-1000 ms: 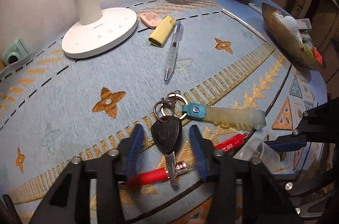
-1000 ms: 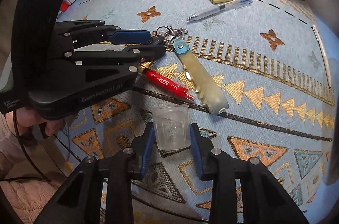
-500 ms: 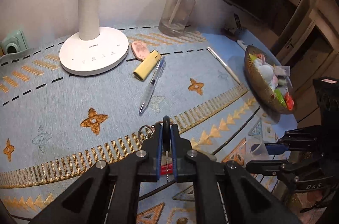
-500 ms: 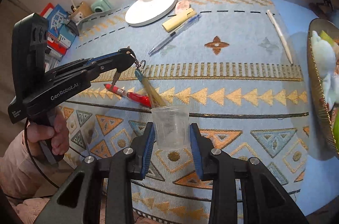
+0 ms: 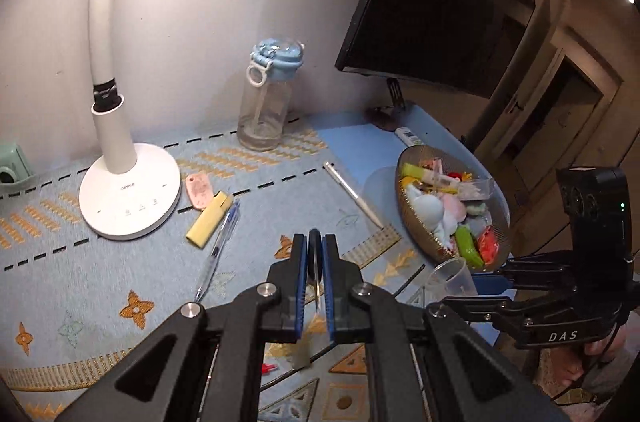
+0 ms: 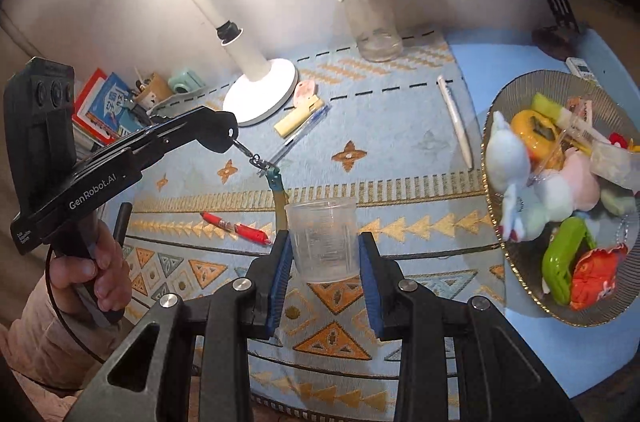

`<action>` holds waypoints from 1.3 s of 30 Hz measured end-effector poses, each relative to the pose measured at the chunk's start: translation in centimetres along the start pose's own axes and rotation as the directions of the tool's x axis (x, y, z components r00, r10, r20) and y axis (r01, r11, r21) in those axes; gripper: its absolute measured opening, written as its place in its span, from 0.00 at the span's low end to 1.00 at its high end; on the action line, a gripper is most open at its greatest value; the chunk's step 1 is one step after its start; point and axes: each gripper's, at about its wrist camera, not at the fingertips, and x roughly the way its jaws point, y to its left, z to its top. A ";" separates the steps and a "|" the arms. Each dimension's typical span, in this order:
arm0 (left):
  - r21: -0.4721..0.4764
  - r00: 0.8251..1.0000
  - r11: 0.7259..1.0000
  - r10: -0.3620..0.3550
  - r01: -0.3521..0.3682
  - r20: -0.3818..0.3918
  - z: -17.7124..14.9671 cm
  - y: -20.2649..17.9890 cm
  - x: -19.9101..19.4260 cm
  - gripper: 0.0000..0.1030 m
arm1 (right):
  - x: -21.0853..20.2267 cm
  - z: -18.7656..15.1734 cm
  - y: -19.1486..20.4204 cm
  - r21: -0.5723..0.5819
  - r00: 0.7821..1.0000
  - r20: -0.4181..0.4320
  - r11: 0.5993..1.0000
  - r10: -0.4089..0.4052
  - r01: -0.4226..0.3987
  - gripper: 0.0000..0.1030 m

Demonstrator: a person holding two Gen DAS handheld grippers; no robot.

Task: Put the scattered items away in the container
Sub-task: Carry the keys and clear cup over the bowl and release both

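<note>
While your left tongs [image 5: 315, 264] pinch the keys [image 6: 219, 133] and right tongs [image 6: 325, 258] clamp the cup [image 6: 323, 238], carry both steadily over the bowl [image 6: 516, 262].

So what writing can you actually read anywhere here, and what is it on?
"GenRobot.AI": side of the left tool.
"DAS": side of the right tool.
Lamp base: small grey brand word, too blurred to read.
Books at the table's edge: large characters, not legible.
Red pen: print too small.
Cup: faint scale marks, unreadable.
</note>
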 end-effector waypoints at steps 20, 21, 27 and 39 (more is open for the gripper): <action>0.203 0.967 0.967 -0.193 0.157 0.169 10.6 -14.3 -0.4 0.04 | -9.7 2.1 -11.9 0.156 0.977 0.187 0.985 -0.100 0.071 0.33; 0.215 0.964 0.962 -0.205 0.167 0.171 10.9 -15.1 -0.2 0.04 | -10.0 2.0 -12.4 0.163 0.976 0.191 0.984 -0.106 0.075 0.33; 0.253 0.952 0.943 -0.262 0.218 0.158 12.3 -18.9 2.4 0.04 | -11.2 1.7 -15.6 0.192 0.971 0.192 0.976 -0.141 0.103 0.33; 0.187 0.970 0.953 -0.244 0.239 0.008 11.0 -21.7 11.6 0.04 | -10.8 0.6 -21.6 0.248 0.978 0.117 0.959 -0.171 0.138 0.33</action>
